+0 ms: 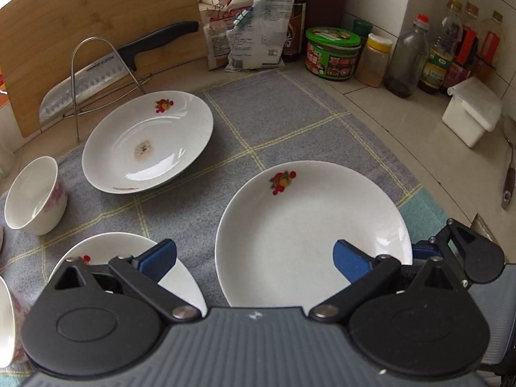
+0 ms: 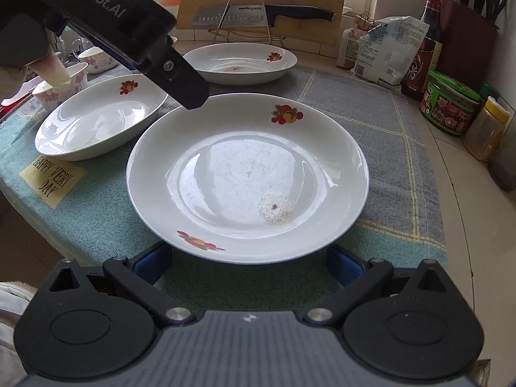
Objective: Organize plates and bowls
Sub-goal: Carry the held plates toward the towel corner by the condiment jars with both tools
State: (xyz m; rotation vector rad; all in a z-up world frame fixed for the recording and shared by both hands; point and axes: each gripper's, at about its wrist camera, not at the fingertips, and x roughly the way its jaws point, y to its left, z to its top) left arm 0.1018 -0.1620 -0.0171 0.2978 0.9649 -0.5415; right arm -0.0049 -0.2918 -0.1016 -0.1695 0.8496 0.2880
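The left gripper, black with blue finger pads, hangs with its jaws spread wide and empty over the grey checked cloth mat that covers the counter; one pad shows over the near white plate with a red fruit print, the other over a second white fruit-print plate at the mat's near left. The right gripper is likewise wide open and holds nothing, its blue pads just short of the near rim of the large white plate with a crumb stain, which lies flat in the middle of the mat. In the right wrist view the left gripper's black body crosses the upper left, above that plate's far rim. A third white plate with a brown spot sits toward the mat's far left edge, just before the wire rack holding a black-handled knife. A white pink-flowered bowl stands at the mat's left edge. Jars and bottles line the counter's far right corner.
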